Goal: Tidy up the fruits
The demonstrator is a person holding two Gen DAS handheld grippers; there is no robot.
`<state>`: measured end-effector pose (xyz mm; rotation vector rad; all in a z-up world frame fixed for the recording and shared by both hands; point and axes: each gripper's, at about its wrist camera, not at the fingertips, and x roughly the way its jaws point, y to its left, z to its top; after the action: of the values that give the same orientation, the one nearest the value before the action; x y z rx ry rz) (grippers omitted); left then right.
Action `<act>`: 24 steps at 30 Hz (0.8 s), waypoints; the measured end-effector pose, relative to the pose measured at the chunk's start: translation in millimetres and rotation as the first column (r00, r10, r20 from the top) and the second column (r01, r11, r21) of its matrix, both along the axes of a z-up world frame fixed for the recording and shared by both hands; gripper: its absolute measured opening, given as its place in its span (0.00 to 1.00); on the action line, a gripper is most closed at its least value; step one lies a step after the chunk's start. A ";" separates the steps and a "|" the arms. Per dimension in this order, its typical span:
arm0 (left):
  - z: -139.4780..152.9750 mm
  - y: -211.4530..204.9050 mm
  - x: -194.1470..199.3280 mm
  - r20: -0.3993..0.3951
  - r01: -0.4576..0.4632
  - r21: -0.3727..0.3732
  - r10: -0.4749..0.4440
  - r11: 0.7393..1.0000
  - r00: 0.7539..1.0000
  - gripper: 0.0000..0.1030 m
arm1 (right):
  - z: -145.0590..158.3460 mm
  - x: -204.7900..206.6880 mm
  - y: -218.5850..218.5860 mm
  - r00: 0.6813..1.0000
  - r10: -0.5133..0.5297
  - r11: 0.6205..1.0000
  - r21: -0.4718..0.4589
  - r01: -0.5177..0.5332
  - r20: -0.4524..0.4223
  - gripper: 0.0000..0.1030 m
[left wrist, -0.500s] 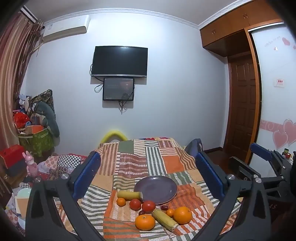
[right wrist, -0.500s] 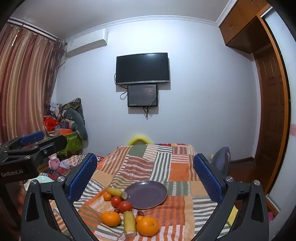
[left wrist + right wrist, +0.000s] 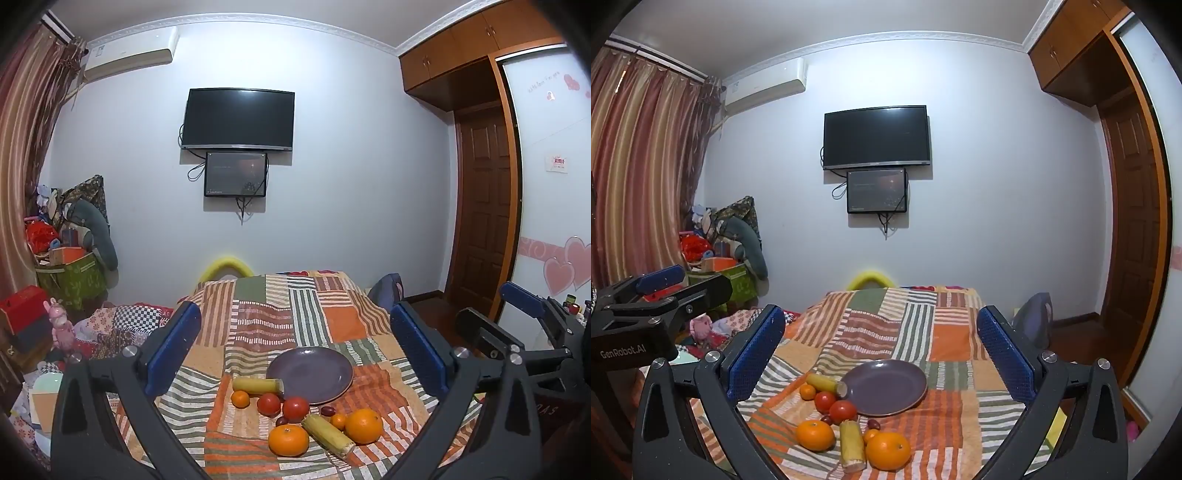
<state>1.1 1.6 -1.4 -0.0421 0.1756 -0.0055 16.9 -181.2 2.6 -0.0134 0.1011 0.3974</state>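
Observation:
A purple plate [image 3: 309,374] [image 3: 884,387] lies bare on a striped patchwork cloth [image 3: 284,325]. In front of it lie two oranges [image 3: 288,440] [image 3: 364,425], two tomatoes [image 3: 269,404] [image 3: 295,407], two small tangerines [image 3: 240,399], two corn pieces [image 3: 258,385] [image 3: 328,435] and small dark red fruits [image 3: 327,410]. My left gripper [image 3: 295,349] is open and empty, held above and short of the fruit. My right gripper [image 3: 881,350] is open and empty too, at a like height. Each gripper shows at the edge of the other's view.
Clutter, boxes and a green bin [image 3: 70,277] stand on the left by the curtain. A TV [image 3: 238,118] hangs on the far wall. A wooden door [image 3: 484,221] and a wardrobe are on the right. A grey bag [image 3: 1032,321] sits beside the cloth's right edge.

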 end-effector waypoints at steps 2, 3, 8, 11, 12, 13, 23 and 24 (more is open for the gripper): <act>-0.5 -0.5 0.0 0.001 -0.001 0.001 0.001 1.000 1.000 1.00 | -3.4 4.2 0.8 1.000 0.001 1.000 -0.002 -0.001 0.001 1.00; -0.4 -0.3 -0.1 0.001 -0.001 0.001 0.001 1.000 1.000 1.00 | -2.7 3.0 0.7 1.000 0.001 1.000 -0.002 -0.001 0.002 1.00; 0.0 -0.7 -0.3 0.000 -0.001 0.002 0.001 1.000 1.000 1.00 | -1.6 4.7 2.5 1.000 0.000 1.000 -0.003 0.000 0.002 1.00; 0.1 -0.5 -0.3 0.000 -0.002 0.002 0.002 1.000 1.000 1.00 | -1.0 3.9 2.9 1.000 0.003 1.000 -0.003 -0.003 0.006 1.00; -0.5 -0.3 -0.4 0.001 -0.003 0.002 0.003 1.000 1.000 1.00 | 0.0 2.8 2.8 1.000 0.004 1.000 -0.001 -0.004 0.005 1.00; -0.5 -0.1 -0.4 0.000 -0.002 0.002 0.002 1.000 1.000 1.00 | -0.4 3.1 2.6 1.000 0.005 1.000 -0.001 -0.005 0.005 1.00; -3.7 0.4 -1.3 -0.004 -0.004 0.004 0.004 1.000 1.000 1.00 | -3.0 6.1 2.8 1.000 0.006 1.000 -0.001 -0.006 -0.001 1.00; -4.1 0.8 -1.6 -0.005 -0.003 0.002 0.003 1.000 1.000 1.00 | -3.0 6.1 2.8 1.000 0.006 1.000 -0.001 -0.006 -0.001 1.00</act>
<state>-0.5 2.3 -5.5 -0.0401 0.1808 -0.0018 22.9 -178.4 -0.4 -0.0141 0.1020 0.4038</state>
